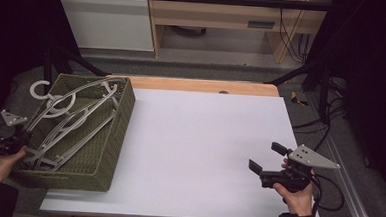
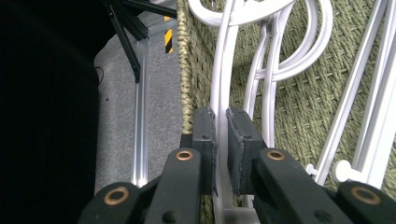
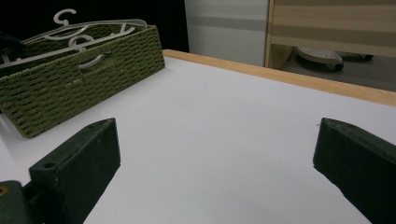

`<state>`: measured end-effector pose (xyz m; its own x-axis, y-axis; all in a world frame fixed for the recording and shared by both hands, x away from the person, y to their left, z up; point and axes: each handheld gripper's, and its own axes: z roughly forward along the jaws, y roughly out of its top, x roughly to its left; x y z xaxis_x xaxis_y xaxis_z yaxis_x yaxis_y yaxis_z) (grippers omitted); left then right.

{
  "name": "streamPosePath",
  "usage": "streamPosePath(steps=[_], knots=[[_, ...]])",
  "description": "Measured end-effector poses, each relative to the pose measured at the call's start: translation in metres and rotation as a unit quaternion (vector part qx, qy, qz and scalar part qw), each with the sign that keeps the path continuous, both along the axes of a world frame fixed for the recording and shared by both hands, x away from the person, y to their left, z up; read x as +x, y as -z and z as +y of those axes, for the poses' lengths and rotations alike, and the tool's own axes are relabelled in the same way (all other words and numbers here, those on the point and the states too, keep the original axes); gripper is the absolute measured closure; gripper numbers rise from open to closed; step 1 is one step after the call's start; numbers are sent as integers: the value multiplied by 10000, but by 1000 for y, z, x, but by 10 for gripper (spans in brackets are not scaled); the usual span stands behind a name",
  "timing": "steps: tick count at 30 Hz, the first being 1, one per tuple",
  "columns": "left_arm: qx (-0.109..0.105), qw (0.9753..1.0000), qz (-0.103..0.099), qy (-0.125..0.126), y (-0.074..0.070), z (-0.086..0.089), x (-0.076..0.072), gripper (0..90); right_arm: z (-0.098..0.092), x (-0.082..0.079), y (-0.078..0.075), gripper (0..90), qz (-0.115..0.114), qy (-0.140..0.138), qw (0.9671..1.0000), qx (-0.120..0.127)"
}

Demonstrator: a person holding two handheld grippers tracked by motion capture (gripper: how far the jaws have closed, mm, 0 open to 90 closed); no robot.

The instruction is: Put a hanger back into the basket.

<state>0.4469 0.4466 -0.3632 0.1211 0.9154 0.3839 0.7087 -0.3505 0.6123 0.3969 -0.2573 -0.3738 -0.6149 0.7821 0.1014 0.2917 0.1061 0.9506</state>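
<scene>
While the left gripper [image 2: 220, 123] is reaching in over the near left rim of the olive-green woven rectangular basket [image 1: 115, 134], its two black jaws are closing on a thin bar of one of the white plastic clothes hangers [image 1: 75, 120], with the pads touching or all but touching it. The hangers are lying piled and overlapping inside the basket at the table's left edge, their hooks [image 1: 41, 88] poking out past the far left corner. From here, the likeliest trouble is tangling: because the bars are crossing one another, lifting the pinched hanger is likely to drag its neighbours up too, or snag a hook on the woven rim and tip the light basket. The narrow bite on a smooth, slim bar is also risking a twist or slip. Further right, the white tabletop [image 1: 204, 149] is lying bare, and the right gripper [image 1: 266, 160] is hovering low over it, jaws spread wide and holding nothing, well apart from the basket and so not bracing it.
</scene>
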Motion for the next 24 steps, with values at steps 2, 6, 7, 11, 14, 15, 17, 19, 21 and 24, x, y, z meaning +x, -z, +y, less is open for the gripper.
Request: streamPosePath(steps=[2, 6, 7, 11, 14, 15, 17, 19, 21, 24], knots=[[-28, 10000, 15, -2, 3, -1, 1, 825, 0, 0, 0, 9, -2, -3, 10000, 3], [-93, 9999, 66, -42, 10, -2, 2, 825, 0, 0, 0, 9, 10, 1, 10000, 16], [-39, 10000, 71, -31, 11, -2, 1, 825, 0, 0, -1, 9, 1, -3, 10000, 13], [256, 9996, 100, 14, 13, -10, 2, 824, 0, -1, -1, 9, 15, 19, 10000, 28], [215, 9997, 119, 19, 13, -11, 2, 824, 0, -1, -1, 9, 2, 8, 10000, 26], [193, 9997, 134, 28, 13, -11, 1, 823, 0, -1, -1, 9, -4, 17, 10000, 28], [176, 9996, 190, 88, 14, -12, 1, 821, 0, -1, -1, 9, -24, 11, 10000, 23], [208, 9993, 233, 189, 15, -15, 1, 816, 0, -1, -1, 9, -7, 17, 10000, 25], [249, 9990, 253, 263, 15, -18, 1, 815, 1, -1, -1, 9, -9, 15, 10000, 14], [74, 9986, 454, 258, 15, -17, 2, 814, 1, -1, -1, 9, -15, 5, 10000, 18]])
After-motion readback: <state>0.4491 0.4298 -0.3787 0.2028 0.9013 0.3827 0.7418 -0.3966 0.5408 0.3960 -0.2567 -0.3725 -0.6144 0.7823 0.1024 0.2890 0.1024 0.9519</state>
